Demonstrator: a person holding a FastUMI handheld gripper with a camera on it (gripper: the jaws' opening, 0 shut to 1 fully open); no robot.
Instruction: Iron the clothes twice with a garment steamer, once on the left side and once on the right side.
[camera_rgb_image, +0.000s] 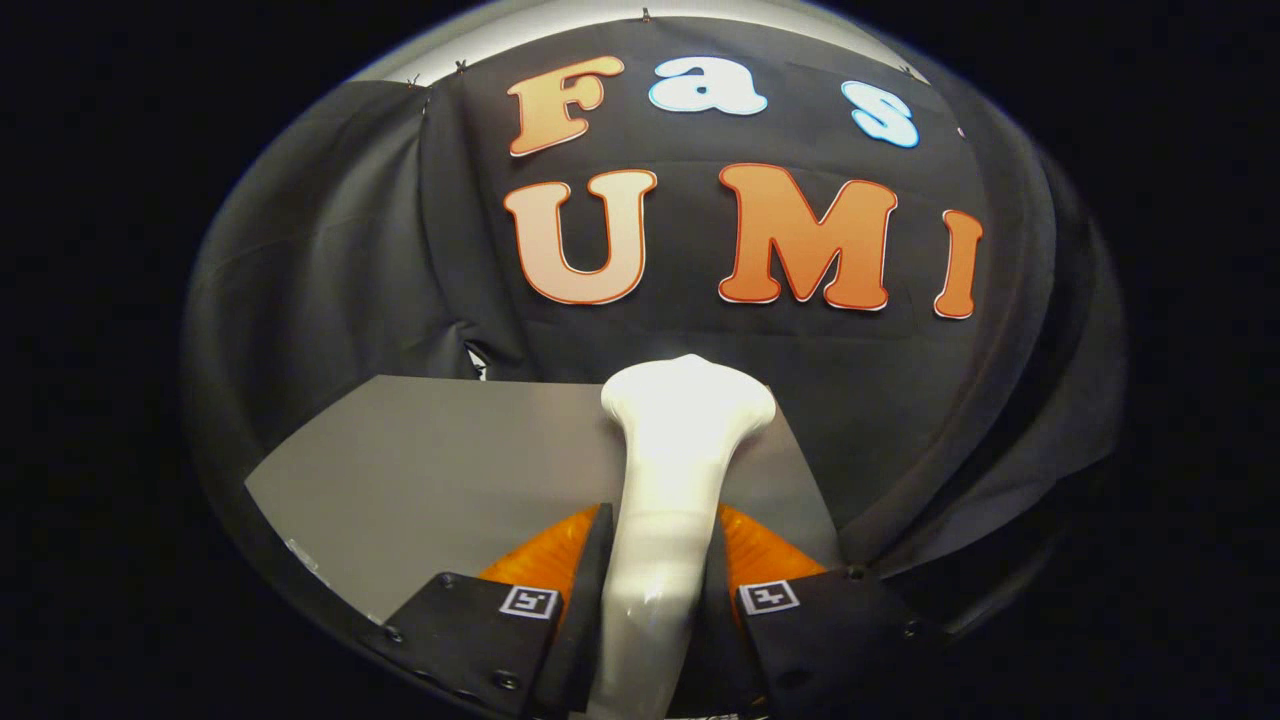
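Observation:
A white garment steamer (672, 470) stands up between my fingers, its narrow handle squeezed from both sides and its wide head flaring out beyond the fingertips. My gripper (660, 545) is shut on that handle. The steamer head points toward the black cloth wall ahead and partly covers the far right corner of a grey table (440, 470). I see no garment on the table or against the wall.
The grey table top stretches to the left of the steamer and ends at a far edge against the black cloth wall (350, 260). Folds of that cloth hang down on the right, beyond the table's right edge.

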